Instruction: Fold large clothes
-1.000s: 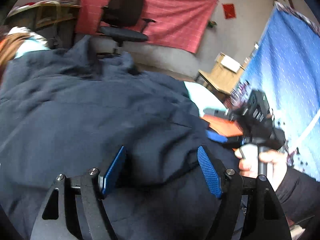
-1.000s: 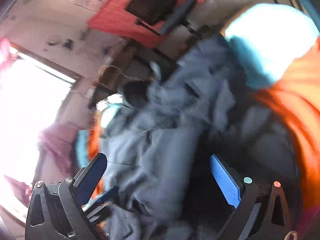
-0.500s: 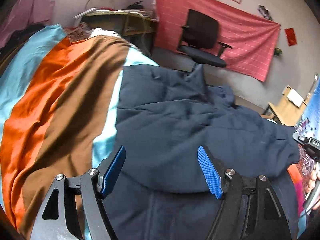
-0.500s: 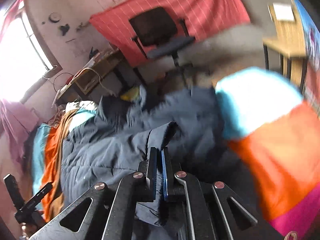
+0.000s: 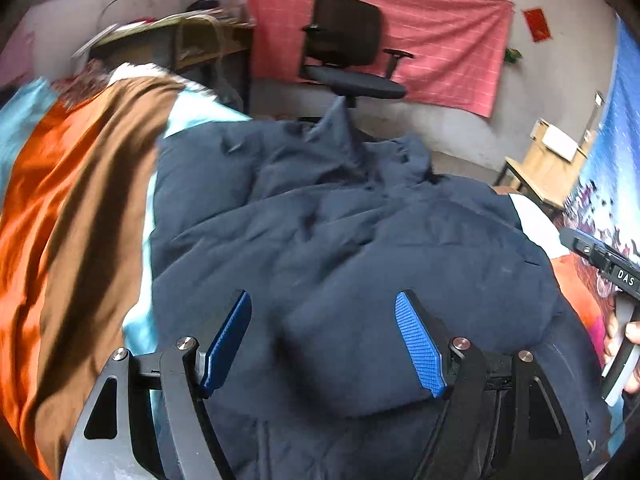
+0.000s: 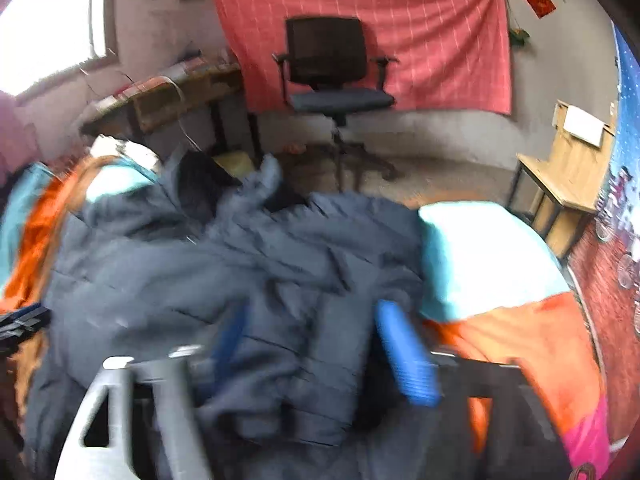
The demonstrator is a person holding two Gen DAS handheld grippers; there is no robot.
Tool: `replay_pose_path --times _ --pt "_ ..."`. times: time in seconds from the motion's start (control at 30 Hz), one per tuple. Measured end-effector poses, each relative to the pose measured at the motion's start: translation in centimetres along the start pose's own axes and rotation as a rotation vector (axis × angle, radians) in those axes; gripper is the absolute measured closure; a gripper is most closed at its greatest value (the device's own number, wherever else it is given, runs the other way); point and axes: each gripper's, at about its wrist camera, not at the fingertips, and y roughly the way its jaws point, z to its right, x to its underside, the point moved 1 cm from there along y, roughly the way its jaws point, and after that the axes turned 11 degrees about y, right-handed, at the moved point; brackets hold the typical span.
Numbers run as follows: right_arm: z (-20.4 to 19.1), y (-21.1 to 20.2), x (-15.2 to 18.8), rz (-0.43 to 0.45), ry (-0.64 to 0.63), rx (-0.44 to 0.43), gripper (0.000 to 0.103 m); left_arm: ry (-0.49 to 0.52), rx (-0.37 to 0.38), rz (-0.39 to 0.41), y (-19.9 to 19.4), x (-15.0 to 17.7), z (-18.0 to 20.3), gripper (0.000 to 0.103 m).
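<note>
A dark navy padded jacket [image 5: 340,220] lies crumpled across a bed with an orange, brown and light-blue striped cover [image 5: 60,220]. My left gripper [image 5: 324,344] hovers over the jacket's near part, its blue pads wide apart. A folded sleeve end lies under the gap and the pads do not press on it. In the right wrist view my right gripper [image 6: 316,344] is blurred and its jaws are opening above the jacket [image 6: 200,272], with cloth below them and nothing clamped. A hand [image 5: 624,344] holds the right gripper's body [image 5: 608,268] at the left wrist view's right edge.
Past the bed's far edge stand a black office chair [image 6: 332,72], a cluttered desk [image 6: 168,96] on the left and a small wooden table [image 6: 568,168] on the right. A red cloth [image 6: 440,40] hangs on the back wall. A blue hanging [image 5: 616,168] covers the right wall.
The right gripper was wide, closed its jaws half a second ago, and has spread them again while rising and rolling level. The left gripper swung left across the jacket, its jaws unchanged.
</note>
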Motion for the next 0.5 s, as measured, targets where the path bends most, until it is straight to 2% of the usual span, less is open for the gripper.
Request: replay_pose_path --times 0.03,0.13,0.2,0.27,0.4,0.5 --pt "-0.9 -0.1 0.0 0.01 -0.015 -0.044 0.021 0.025 -0.001 -0.01 0.5 -0.3 0.4 0.034" --pt "-3.1 1.8 0.5 -0.055 -0.017 -0.132 0.026 0.082 -0.036 -0.06 2.7 -0.5 1.3 0.034" --pt "-4.2 4.0 1.2 -0.126 -0.031 -0.141 0.05 0.093 -0.037 -0.087 4.1 -0.2 1.3 0.032" --pt "-4.5 5.8 2.1 -0.171 -0.05 -0.115 0.057 0.108 -0.04 -0.095 5.1 0.4 1.3 0.027" --pt "-4.0 7.6 3.1 -0.2 -0.061 -0.115 0.058 0.18 -0.054 -0.092 6.8 1.5 1.5 0.025" --pt "-3.7 8.8 3.6 -0.243 -0.059 -0.126 0.058 0.184 -0.049 -0.092 7.7 2.2 1.4 0.025"
